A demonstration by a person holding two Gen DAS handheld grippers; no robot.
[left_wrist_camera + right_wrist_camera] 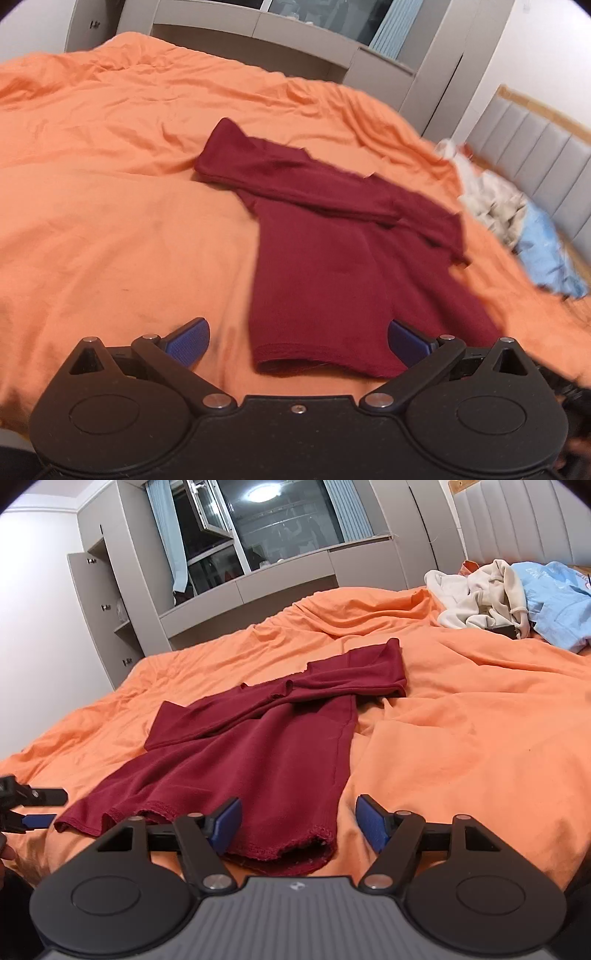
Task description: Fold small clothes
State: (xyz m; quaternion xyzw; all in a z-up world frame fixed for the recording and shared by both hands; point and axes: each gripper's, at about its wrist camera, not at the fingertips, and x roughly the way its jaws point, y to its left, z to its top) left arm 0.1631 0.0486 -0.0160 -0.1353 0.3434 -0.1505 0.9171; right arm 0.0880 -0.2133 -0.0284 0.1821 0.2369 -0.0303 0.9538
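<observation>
A dark red long-sleeved top [325,266] lies flat on the orange bedsheet [110,221], its sleeves folded across the chest and its hem toward me. My left gripper [297,343] is open over the hem's left corner, pads clear of the cloth. In the right wrist view the same top [258,753] stretches away from my right gripper [300,827]. That gripper is open, with the hem's right corner lying between its blue pads [227,825] and the right pad standing off the fabric. The left gripper [42,808] shows at the far left edge, by the hem's other corner.
A heap of cream and light blue clothes [491,598] sits near the grey padded headboard [535,162] at the right. Grey cabinets [110,609] and a dark window [277,520] stand beyond the bed. The sheet [480,738] is wrinkled around the top.
</observation>
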